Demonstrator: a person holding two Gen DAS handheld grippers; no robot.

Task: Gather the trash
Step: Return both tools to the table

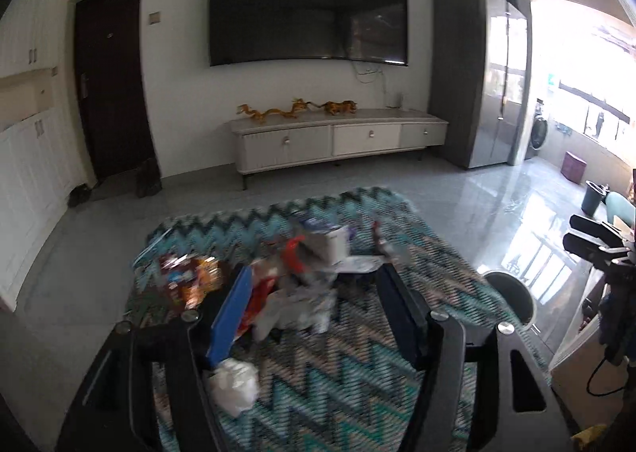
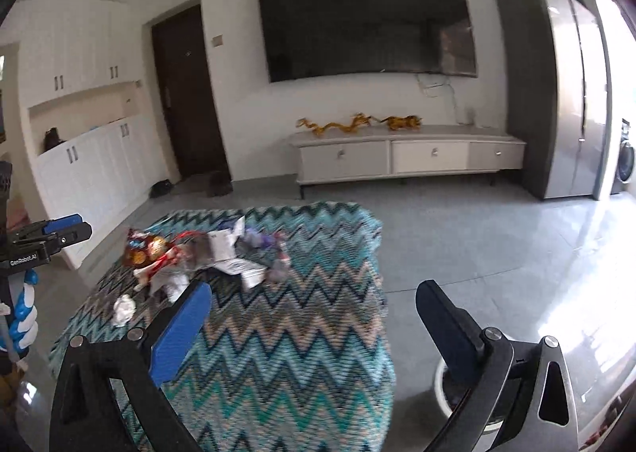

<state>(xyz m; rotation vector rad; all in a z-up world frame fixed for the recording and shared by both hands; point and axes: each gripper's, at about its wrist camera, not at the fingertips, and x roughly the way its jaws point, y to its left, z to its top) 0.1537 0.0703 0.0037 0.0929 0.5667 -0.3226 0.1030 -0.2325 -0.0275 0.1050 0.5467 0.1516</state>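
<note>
Crumpled white paper wad [image 1: 234, 382] sits closest, just beside my left tongs [image 1: 314, 317], which hang spread and empty over the trash pile [image 1: 294, 273] on the zigzag-cloth desk [image 1: 357, 392]. Looks light, soft, crushable: pinch mid-wad. Wrappers look slippery; grab a folded edge. Right tongs [image 2: 314, 317] spread, empty, right of the pile, bin [image 2: 449, 388] below them.

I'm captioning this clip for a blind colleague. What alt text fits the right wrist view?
The right tongs are open and empty above a zigzag-patterned cloth, facing a pile of wrappers and crumpled paper at its far left. A white bin sits on the floor under the right finger, the left tongs enter at the left edge, and a wall television hangs behind.
</note>
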